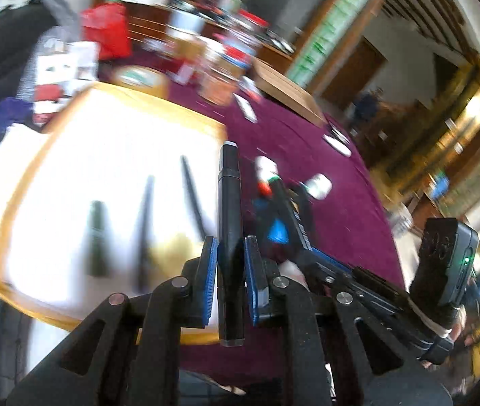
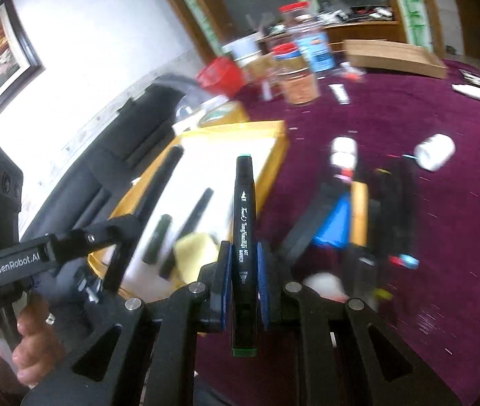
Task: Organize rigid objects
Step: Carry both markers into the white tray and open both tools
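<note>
While the right gripper [image 2: 244, 280] pinched a green-capped marker [image 2: 245, 223] showing lettering, the left gripper [image 1: 229, 280] pinched a plain black marker [image 1: 229, 223]; three dark markers [image 2: 190, 223] lay inside the yellow-rimmed tray [image 2: 282, 145].

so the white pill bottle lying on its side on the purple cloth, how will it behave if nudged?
The white bottle is round and lies on its side, so it will probably roll. It looks like small, rigid plastic, likely light and easy to knock. The purple cloth may damp the roll somewhat.
</note>
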Motion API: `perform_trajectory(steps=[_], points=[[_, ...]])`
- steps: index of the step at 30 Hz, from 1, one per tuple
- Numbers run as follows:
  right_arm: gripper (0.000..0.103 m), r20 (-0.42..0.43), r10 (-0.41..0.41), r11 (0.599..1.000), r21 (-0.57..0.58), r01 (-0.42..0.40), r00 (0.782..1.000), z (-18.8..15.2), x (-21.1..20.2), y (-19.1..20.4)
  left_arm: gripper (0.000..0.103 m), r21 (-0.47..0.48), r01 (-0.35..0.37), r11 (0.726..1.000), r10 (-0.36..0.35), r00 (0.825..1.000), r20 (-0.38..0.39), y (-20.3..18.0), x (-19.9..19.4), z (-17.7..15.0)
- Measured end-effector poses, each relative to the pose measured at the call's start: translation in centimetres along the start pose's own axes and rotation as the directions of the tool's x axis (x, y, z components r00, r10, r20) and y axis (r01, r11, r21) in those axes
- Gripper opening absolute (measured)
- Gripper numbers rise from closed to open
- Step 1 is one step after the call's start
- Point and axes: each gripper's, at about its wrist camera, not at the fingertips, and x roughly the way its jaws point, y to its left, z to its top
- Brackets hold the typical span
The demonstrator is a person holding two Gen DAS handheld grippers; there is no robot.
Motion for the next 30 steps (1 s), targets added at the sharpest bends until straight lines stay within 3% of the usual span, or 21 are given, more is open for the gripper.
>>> perform_trajectory(steps=[5,11,19,25,30], points=[[0.013,-0.053,0.012,1.0,-0.008,-0.012,0.999,2.2,4.7,2.1,0.013,-0.063,-0.106,0.992,0.109,0.993,0.046,5.7,-1.0,1.6],[0.013,-0.118,-0.025,1.0,-0.005,0.025,0.993,4.8,10.3,2.8,0.013,-0.075,-0.162,0.984,0.162,0.987,-0.013,9.3,1.1,1.7],[0.013,-0.188,-0.116,0.993,-0.053,0.108,0.975,5.3,15.0,3.4,0.013,-0.066,-0.236,0.97,0.231,0.97,-0.068,11.0,3.0,0.8],[0.013,-0.204,-0.154,0.986,-0.097,0.136,0.967,5.1,15.2,4.1,0.014,-0.026,-0.274,0.961,0.272,0.96,-0.074,10.7,3.7,0.7],[0.015,-0.208,-0.165,0.982,-0.129,0.141,0.964,5.0,15.1,4.6,0.018,0.017,-0.345,0.939,0.345,0.936,-0.066,9.9,4.4,0.4]])
